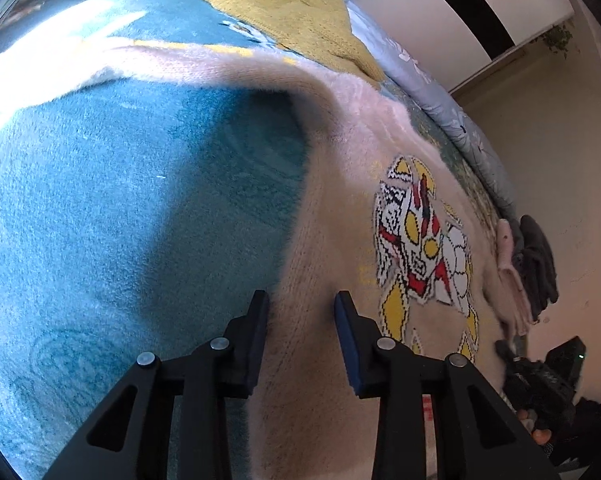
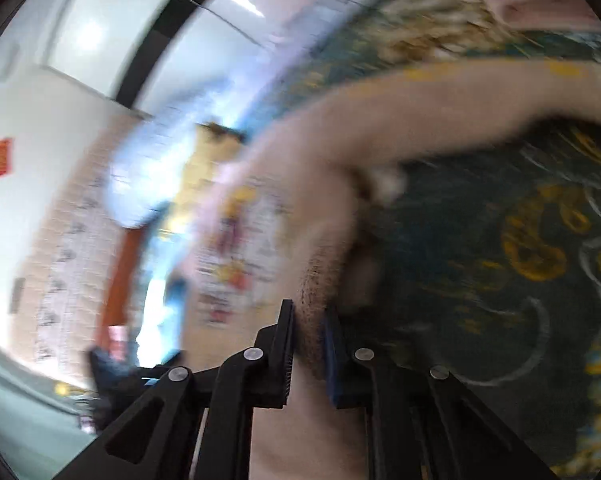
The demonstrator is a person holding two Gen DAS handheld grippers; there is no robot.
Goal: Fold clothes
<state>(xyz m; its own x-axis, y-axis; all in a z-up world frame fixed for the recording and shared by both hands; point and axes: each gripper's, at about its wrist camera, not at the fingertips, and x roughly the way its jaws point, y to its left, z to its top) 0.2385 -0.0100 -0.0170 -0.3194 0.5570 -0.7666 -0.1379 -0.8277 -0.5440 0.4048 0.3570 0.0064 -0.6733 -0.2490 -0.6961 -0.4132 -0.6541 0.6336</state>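
The sweater (image 1: 340, 248), pale pink and fluffy with a knitted cartoon figure (image 1: 420, 240) in red, yellow and white on its front, is spread over a teal blanket (image 1: 100, 200) on a bed. One sleeve (image 1: 180, 64) is stretched away across the blanket toward the sunlit far side. Beyond it a yellow knitted garment (image 1: 292, 12) is seen lying near the edge of the bed, next to a light blue flowered sheet (image 1: 440, 96).

The left tool (image 1: 301, 304) is held over the side edge of the sweater, its fingers standing apart; fabric lies between them, but whether it is pressed cannot be told.

In the right wrist view, which is blurred, the right tool (image 2: 309, 320) is seen pinched on a fold of the sweater's fuzzy edge (image 2: 314, 280), the cloth being gripped between the two narrowly spaced fingers. A dark patterned part of the blanket (image 2: 500, 240) lies to the right of it.
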